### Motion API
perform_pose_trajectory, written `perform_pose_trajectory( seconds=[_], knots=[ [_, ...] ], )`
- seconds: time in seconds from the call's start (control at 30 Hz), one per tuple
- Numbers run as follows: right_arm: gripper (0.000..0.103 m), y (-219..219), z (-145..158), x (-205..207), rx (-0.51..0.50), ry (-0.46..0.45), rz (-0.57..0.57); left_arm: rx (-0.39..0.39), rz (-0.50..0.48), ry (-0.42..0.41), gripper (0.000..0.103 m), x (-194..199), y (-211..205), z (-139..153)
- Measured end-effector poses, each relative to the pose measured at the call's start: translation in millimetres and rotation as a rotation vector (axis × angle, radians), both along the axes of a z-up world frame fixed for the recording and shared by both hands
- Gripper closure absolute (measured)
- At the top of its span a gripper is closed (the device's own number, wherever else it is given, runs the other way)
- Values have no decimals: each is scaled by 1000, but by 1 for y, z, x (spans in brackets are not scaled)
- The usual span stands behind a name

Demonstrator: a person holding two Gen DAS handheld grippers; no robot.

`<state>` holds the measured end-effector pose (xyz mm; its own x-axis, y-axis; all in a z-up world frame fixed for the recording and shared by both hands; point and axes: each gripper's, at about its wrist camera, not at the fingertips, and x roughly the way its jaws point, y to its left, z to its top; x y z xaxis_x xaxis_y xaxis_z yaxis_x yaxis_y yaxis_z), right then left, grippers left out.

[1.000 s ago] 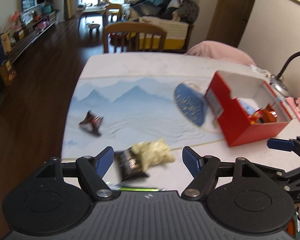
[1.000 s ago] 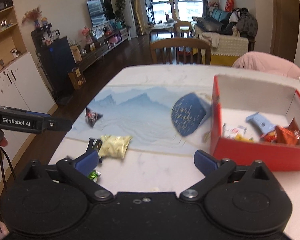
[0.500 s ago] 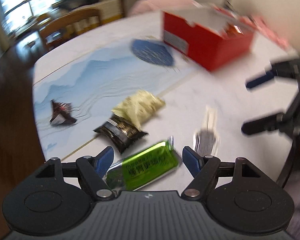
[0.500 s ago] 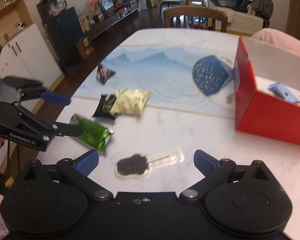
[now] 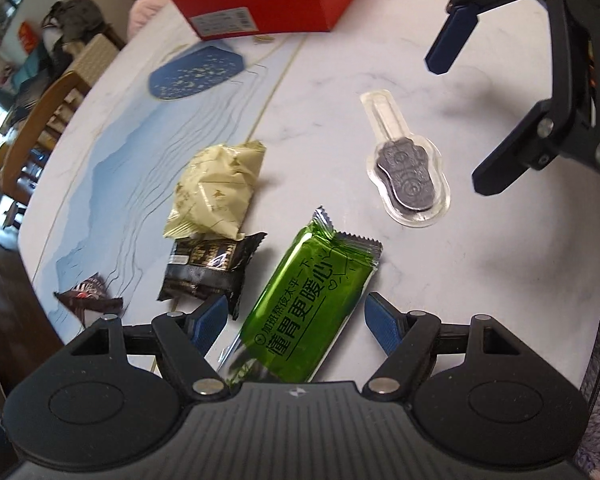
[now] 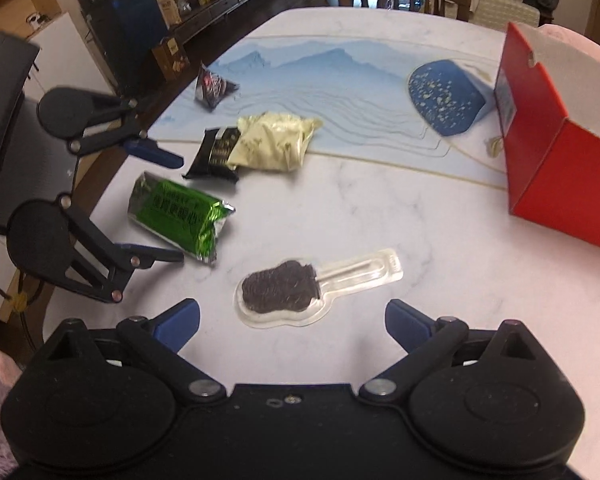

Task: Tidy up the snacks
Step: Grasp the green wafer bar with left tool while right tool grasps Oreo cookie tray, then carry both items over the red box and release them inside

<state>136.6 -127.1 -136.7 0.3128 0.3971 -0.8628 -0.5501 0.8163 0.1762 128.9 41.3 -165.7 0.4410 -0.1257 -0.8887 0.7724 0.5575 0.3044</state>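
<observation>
Jaws wide open and empty on both sides. My left gripper (image 5: 294,316) straddles the green snack packet (image 5: 310,312), near table edge; I'd drop lower and pinch across its width. Right gripper (image 6: 292,316) faces the blister-packed lollipop (image 6: 296,290). Red box (image 6: 556,168) sits far right, contents hidden.

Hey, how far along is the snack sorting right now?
Early to midway. Nothing is in hand: the left gripper is open around the green pack, and the right gripper is open just short of the clear-wrapped lolly. Still loose on the table: the cream pack, black pack and a small dark wrapper. The red box interior isn't visible.
</observation>
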Motion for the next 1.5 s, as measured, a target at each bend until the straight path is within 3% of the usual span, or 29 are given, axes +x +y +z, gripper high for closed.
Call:
perform_pose_trajectory(
  seconds=[0.17,0.37,0.57,0.7,1.07,1.5],
  knots=[
    [9,13,-9,-4,-40,-51,64,-18,1,20,28,5,2,-1],
    [27,34,-20,-13,-100,-132,172,-51,39,32,45,8,7,1],
    [35,35,-24,-7,-99,-152,152,-113,124,66,49,15,15,6],
    [47,37,-22,-8,-93,-173,172,-123,158,71,53,15,17,7],
    [47,26,-10,-6,-81,-194,114,-218,312,105,56,17,20,17],
    [47,-15,48,1,-5,-266,32,-425,579,145,56,35,35,61]
  ],
)
